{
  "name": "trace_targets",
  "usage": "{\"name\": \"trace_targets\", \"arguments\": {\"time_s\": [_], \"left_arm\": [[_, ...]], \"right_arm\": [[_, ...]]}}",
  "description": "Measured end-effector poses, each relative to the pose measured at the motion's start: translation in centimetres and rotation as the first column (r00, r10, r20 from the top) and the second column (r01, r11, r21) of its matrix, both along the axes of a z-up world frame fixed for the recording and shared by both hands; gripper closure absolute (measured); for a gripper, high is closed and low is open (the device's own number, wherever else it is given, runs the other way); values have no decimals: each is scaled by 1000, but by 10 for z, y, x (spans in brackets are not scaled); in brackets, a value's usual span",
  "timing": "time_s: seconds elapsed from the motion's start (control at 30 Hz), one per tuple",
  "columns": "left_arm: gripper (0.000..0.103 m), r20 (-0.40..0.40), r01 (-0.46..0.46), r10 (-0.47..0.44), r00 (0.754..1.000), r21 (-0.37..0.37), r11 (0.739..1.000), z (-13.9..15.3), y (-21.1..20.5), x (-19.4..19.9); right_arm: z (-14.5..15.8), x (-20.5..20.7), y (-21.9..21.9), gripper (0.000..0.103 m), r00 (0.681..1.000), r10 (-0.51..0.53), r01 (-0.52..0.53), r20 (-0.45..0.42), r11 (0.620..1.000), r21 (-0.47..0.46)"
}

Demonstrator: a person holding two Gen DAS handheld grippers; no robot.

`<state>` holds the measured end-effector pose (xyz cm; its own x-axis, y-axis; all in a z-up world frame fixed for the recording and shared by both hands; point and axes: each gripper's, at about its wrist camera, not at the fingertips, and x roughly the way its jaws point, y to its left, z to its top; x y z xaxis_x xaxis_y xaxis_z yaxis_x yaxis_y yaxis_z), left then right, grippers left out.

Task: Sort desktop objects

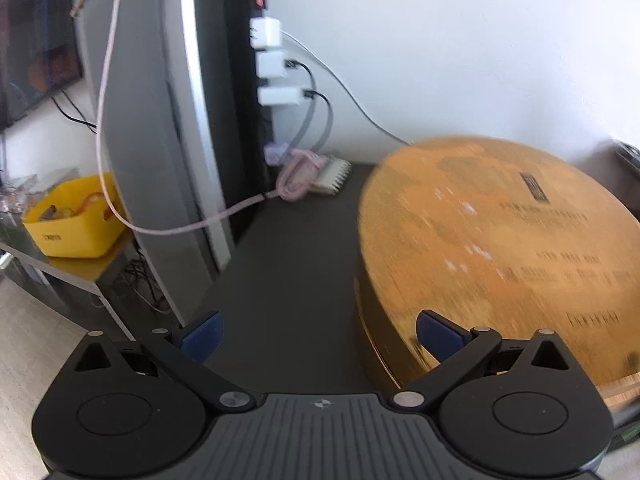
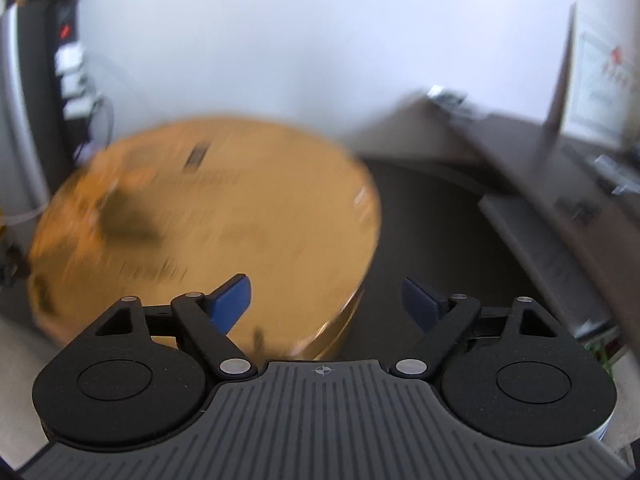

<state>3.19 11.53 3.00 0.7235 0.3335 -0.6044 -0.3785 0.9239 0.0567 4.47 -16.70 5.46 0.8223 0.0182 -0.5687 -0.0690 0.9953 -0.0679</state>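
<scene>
A round orange tin (image 1: 492, 256), its flat face printed with dark lettering and a barcode, lies on the dark desktop (image 1: 280, 264) at the right of the left wrist view, blurred and close to the white wall. Behind it, at the desk's back edge, a coil of pink cable (image 1: 294, 180) rests against a white comb-like piece (image 1: 332, 176), and a black power strip (image 1: 244, 80) stands upright with three white chargers (image 1: 272, 64) plugged in, their leads trailing down the wall. A silver monitor (image 1: 160, 120) rises at the left edge of the desk, a pink cable draped over it; beyond it a yellow bin (image 1: 76, 224) sits on a lower side table. The left gripper (image 1: 316, 340) hangs over bare desktop with its jaws spread wide, the left blue pad (image 1: 202, 336) near the desk's edge and the right pad in front of the tin's rim; whether that pad touches the tin cannot be told, and nothing is gripped. In the right wrist view, heavily smeared, the orange tin (image 2: 224, 216) fills the left and centre, with the monitor and the power strip dimly visible beyond it. To the right lie a grey keyboard (image 2: 544, 256) and a raised brown shelf (image 2: 520, 148), with a framed certificate (image 2: 592, 80) leaning at the far right. The right gripper (image 2: 326, 304) stands open, one blue pad (image 2: 232, 300) above the tin's face and the other over dark desktop past the rim, which lies between them ungripped.
</scene>
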Motion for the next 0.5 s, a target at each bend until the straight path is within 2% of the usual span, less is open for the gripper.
{"name": "trace_targets", "arguments": {"time_s": [0.1,0.27,0.5], "left_arm": [[0,-1,-36,36,999,5,999,0,9,11],[0,-9,-39,39,999,34,999,-4,14,25],[0,-9,-32,32,999,59,998,-2,19,40]], "right_arm": [[-2,19,-4,17,1000,-27,27,-7,999,-40],[-20,48,-12,18,995,-79,74,-63,995,-67],[-24,70,-9,18,995,-69,62,-71,993,-99]]}}
